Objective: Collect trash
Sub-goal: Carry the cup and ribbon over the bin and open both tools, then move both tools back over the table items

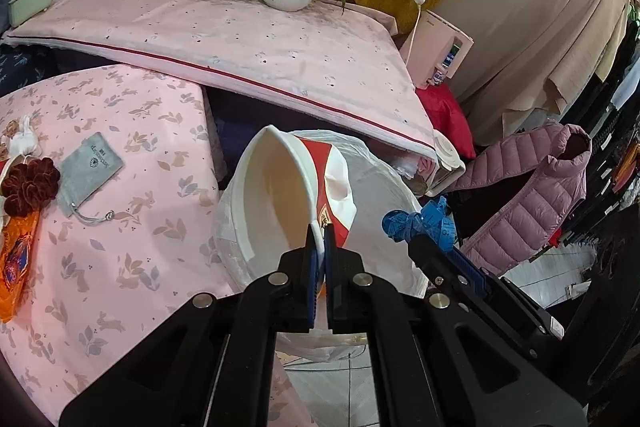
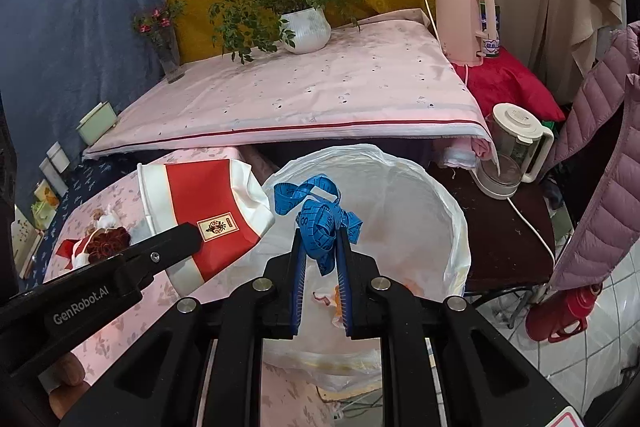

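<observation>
My left gripper (image 1: 320, 231) is shut on the rim of a crushed red-and-white paper cup (image 1: 280, 195) and holds it over the left edge of a bin lined with a white plastic bag (image 1: 384, 187). The cup (image 2: 208, 211) and the left gripper (image 2: 176, 239) also show in the right wrist view. My right gripper (image 2: 320, 235) is shut on a bunched blue tape measure (image 2: 320, 219) above the bin's opening (image 2: 400, 195). The tape measure (image 1: 420, 223) and the right gripper (image 1: 424, 247) show at the right of the left wrist view. Some scraps lie inside the bag.
A low table with a pink rabbit-print cloth (image 1: 120, 227) carries a grey pouch (image 1: 90, 171), a dark red fabric flower (image 1: 30, 187) and an orange wrapper (image 1: 16, 259). A higher pink-covered table (image 2: 320, 95) holds a potted plant (image 2: 306, 29). A glass kettle (image 2: 512, 155), a pink jacket (image 2: 600, 187) and a red flask (image 2: 560, 315) stand to the right.
</observation>
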A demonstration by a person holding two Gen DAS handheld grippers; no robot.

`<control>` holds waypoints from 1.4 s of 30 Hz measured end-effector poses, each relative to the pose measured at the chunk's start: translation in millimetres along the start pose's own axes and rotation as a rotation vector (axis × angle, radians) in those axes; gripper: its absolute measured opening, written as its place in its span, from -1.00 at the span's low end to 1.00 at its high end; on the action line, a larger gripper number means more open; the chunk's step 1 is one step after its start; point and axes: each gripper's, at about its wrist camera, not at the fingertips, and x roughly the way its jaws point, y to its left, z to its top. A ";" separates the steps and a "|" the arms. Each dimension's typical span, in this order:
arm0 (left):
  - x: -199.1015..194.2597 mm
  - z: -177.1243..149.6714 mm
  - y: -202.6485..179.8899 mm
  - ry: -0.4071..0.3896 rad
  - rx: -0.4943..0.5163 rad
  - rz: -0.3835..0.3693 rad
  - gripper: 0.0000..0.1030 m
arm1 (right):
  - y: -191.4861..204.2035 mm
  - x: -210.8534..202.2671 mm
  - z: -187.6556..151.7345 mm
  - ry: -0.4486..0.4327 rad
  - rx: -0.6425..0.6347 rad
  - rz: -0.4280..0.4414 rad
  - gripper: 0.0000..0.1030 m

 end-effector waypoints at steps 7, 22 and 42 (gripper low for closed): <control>-6.8 0.6 7.8 -0.043 -0.030 0.073 -0.02 | -2.9 2.9 3.4 -0.006 0.021 -0.019 -0.46; -28.5 0.0 53.3 -0.070 -0.084 0.185 -0.02 | 32.0 5.0 3.1 -0.004 -0.036 0.024 -0.34; -55.4 -12.9 105.6 -0.098 -0.150 0.285 0.13 | 99.6 8.0 -9.4 0.022 -0.138 0.100 -0.23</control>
